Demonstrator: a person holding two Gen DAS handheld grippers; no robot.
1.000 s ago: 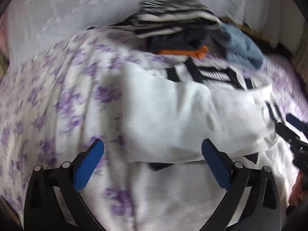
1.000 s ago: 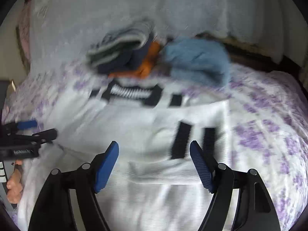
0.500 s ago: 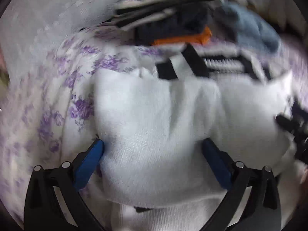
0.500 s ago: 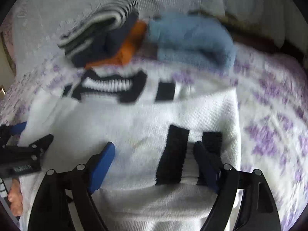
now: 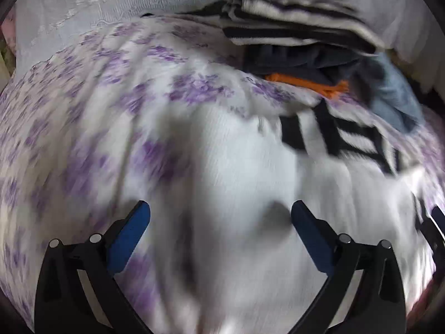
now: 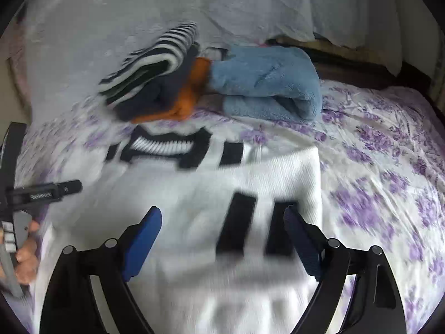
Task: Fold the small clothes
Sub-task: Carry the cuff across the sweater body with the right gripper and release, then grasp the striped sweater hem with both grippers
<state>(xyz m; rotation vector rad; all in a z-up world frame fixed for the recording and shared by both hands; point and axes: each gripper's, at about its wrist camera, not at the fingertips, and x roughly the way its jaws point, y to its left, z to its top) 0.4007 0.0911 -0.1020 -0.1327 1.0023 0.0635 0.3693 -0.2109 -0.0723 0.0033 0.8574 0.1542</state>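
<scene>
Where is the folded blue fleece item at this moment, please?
In the right wrist view, the blue fleece item lies upper centre on the floral bedsheet, right of the striped clothes stack, beyond the white sweater.

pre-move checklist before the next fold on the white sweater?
1. Left gripper open, nothing in it: ok.
2. Right gripper open, nothing in it: ok.
3. White sweater lying flat on the bedsheet: ok.
4. Sweater edges squared up: cannot tell, both views are blurred.
5. Folded pile and blue towel apart from the sweater: not ok, the pile's orange layer meets its top edge.
</scene>
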